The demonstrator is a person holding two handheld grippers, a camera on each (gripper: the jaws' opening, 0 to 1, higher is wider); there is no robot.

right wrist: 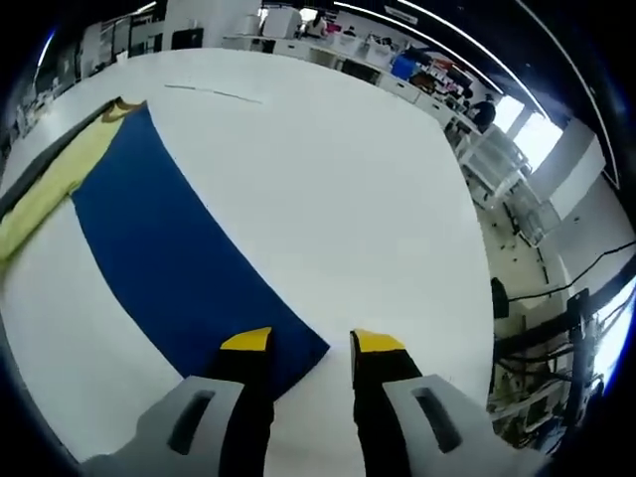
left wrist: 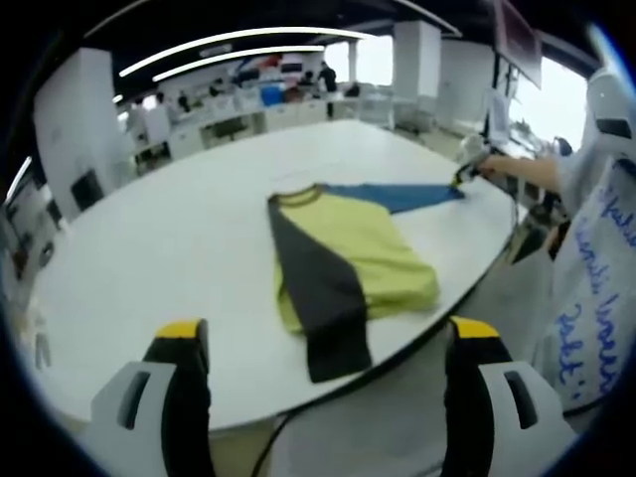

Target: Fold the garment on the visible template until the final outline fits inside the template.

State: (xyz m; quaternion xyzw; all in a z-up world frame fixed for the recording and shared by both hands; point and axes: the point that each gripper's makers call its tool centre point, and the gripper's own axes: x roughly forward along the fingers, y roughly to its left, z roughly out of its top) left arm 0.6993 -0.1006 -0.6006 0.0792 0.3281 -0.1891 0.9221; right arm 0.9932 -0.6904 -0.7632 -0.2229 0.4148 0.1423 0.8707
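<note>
A yellow-green garment (left wrist: 348, 260) with a dark sleeve and a blue sleeve is seen lying on a white table (left wrist: 169, 248); the blue sleeve's tip is met by the right gripper (left wrist: 465, 175), held by a person (left wrist: 586, 258). The left gripper (left wrist: 328, 333) is held with jaws apart, short of the table's near edge.

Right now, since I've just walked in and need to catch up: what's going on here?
A person with a gripper in each hand is folding a shirt on a white table. The right gripper sits at the tip of the blue sleeve, stretched out flat; its grip is unclear. The left gripper hovers open, back from the table edge.
</note>
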